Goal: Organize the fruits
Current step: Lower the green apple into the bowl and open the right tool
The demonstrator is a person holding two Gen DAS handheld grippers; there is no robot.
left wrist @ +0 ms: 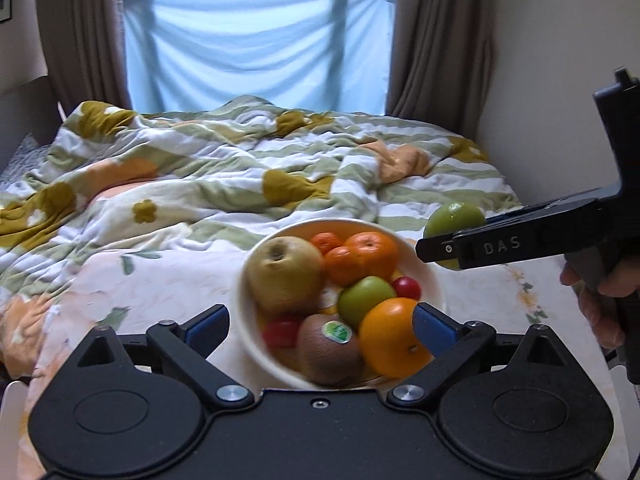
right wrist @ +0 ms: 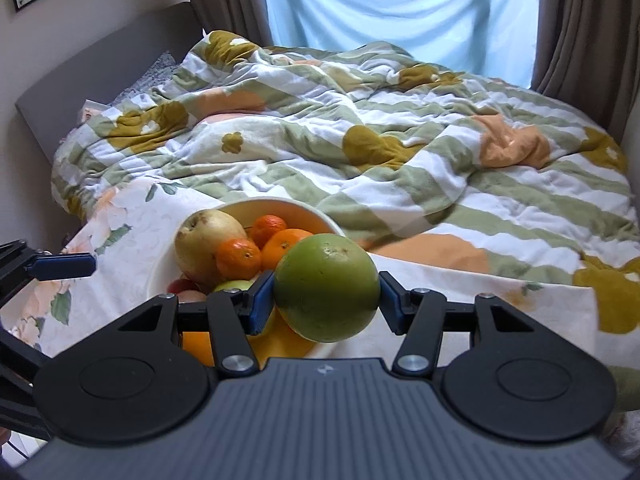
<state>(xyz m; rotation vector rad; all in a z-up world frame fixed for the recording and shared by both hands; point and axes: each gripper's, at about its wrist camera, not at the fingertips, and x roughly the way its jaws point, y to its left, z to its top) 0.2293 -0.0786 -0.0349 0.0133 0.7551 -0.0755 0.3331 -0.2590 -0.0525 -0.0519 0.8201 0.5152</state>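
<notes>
Green, round and faintly scuffed, one citrus (right wrist: 326, 286) is sitting clamped in the right gripper (right wrist: 326, 300) beside the bowl (left wrist: 430, 276); three mandarins (left wrist: 372, 254) are lying inside; the left gripper (left wrist: 320, 326) is gaping.

glossy bowl (left wrist: 434, 280), quilted cloth blanket (left wrist: 224, 168)

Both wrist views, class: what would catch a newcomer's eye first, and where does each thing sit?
First, the big green fruit clamped between the right gripper fingers, held just right of the bowl. Next, the white bowl heaped with fruit on the floral cloth, straight ahead of the open left gripper. Behind it lies a rumpled striped quilt below a pale blue sheet across the window.
</notes>
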